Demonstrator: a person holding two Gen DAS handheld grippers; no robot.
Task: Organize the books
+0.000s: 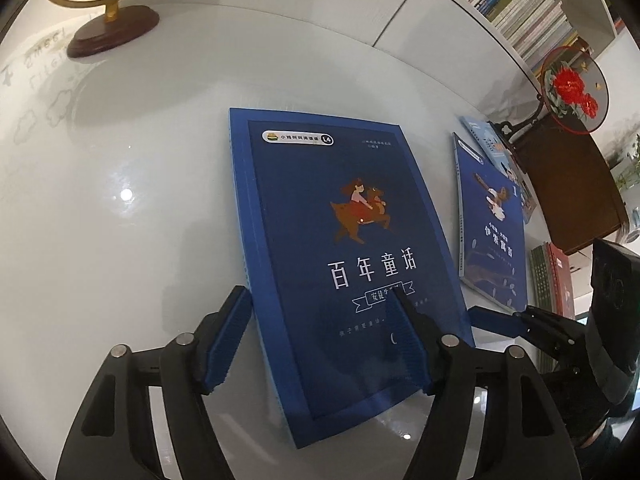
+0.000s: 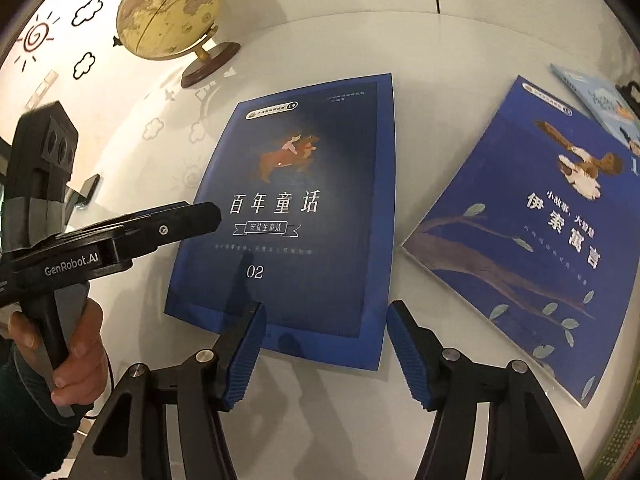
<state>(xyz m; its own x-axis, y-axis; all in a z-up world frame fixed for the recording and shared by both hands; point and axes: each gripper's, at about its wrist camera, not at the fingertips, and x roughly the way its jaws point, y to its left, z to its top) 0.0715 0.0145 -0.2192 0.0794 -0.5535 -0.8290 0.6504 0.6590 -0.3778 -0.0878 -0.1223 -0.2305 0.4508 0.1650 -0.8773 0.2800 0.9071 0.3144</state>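
Where table shows — three books (image 2: 288, 200)

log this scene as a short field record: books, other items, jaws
surface: white table
centre book: dark blue book, flat, cover up
second book: eagle-cover book, flat, to its right, apart
third book: light blue book, partly under the eagle-cover book
other: globe at the far side
left gripper: jaws open, straddling the dark blue book's left edge
right gripper: jaws open over its near right corner

Both cameras ride close above the white surface (image 1: 120, 208), tilted steeply down past their own claws — sharing the dark blue book (image 1: 340, 248), its neighbour (image 2: 520, 232) and the globe (image 2: 168, 12).
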